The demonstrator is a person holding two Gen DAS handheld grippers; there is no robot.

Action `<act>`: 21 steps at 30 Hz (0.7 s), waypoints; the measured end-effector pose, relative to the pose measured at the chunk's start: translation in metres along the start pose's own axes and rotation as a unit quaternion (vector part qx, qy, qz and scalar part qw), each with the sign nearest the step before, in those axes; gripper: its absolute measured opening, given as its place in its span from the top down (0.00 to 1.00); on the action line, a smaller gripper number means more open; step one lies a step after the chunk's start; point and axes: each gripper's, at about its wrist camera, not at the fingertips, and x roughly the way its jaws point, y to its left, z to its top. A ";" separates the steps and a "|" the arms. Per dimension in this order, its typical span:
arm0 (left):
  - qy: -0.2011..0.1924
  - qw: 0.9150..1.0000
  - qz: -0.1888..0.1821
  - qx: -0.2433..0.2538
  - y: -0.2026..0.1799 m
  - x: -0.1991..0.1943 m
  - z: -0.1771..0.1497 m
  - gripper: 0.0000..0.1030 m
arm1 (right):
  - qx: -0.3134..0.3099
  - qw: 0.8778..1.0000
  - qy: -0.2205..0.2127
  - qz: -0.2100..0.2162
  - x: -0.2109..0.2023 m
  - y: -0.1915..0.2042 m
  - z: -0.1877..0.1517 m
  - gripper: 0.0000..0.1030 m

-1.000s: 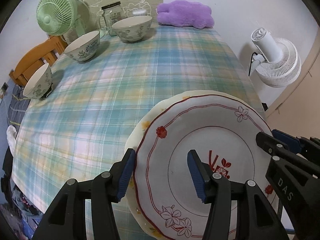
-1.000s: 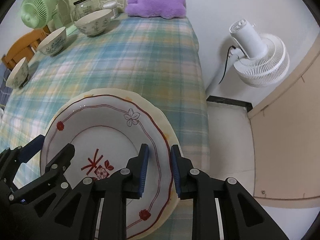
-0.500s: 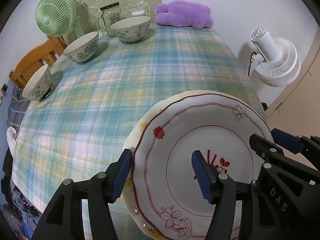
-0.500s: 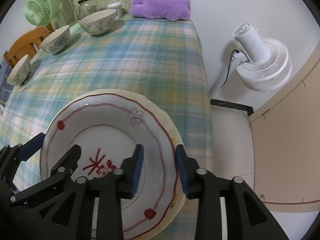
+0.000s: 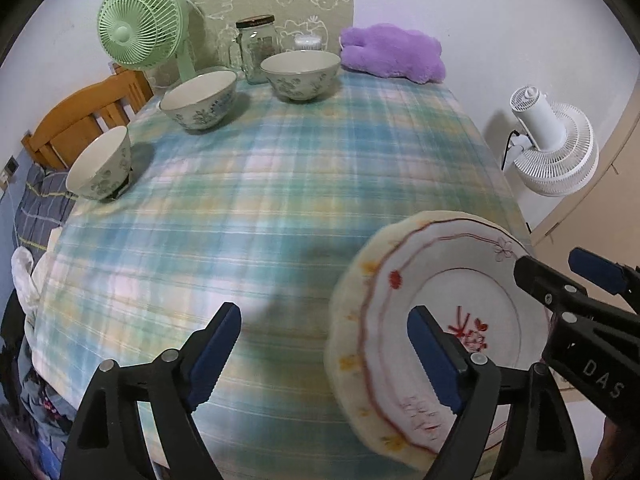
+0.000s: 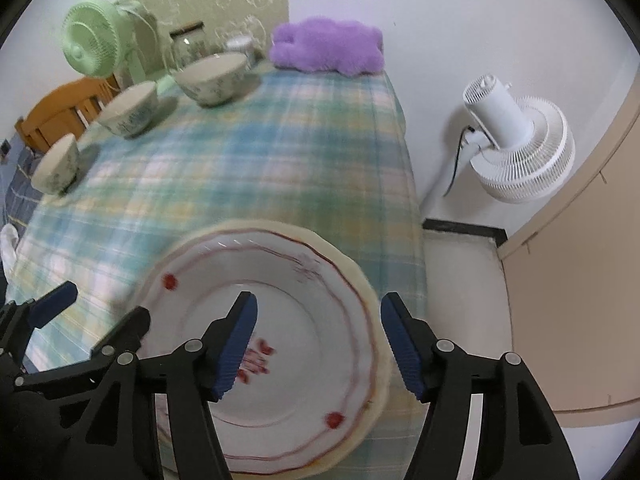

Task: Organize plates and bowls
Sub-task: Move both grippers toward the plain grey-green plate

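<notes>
Jaws of both the left gripper (image 5: 324, 354) and right gripper (image 6: 318, 340) are opening, gripping nothing. The red-trimmed white plate (image 6: 296, 320) lies stacked on a cream plate (image 6: 362, 276) at the desk's (image 5: 260, 200) near right corner. Only the right wrist view shows the stack's right rim.

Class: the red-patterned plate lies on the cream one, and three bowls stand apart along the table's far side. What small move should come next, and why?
Probably lift both grippers clear, then swing the left gripper toward the nearest bowl. Both sets of jaws are opening and neither presses on the red-patterned plate, which already sits on the cream plate. The right gripper hangs above its rim. The bowls stand unstacked.
</notes>
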 end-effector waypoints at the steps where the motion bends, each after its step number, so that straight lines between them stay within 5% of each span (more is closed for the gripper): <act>1: -0.002 1.000 -0.003 0.005 0.004 -0.001 0.001 0.16 | 0.003 1.000 -0.003 0.002 -0.002 0.009 0.001 0.34; 11: -0.012 0.999 -0.030 0.042 0.084 -0.010 0.022 0.16 | 0.028 0.999 -0.016 -0.038 -0.015 0.100 0.018 0.33; 21: -0.021 0.998 -0.038 0.052 0.174 -0.012 0.045 0.18 | 0.065 0.997 -0.015 -0.030 -0.010 0.188 0.041 0.25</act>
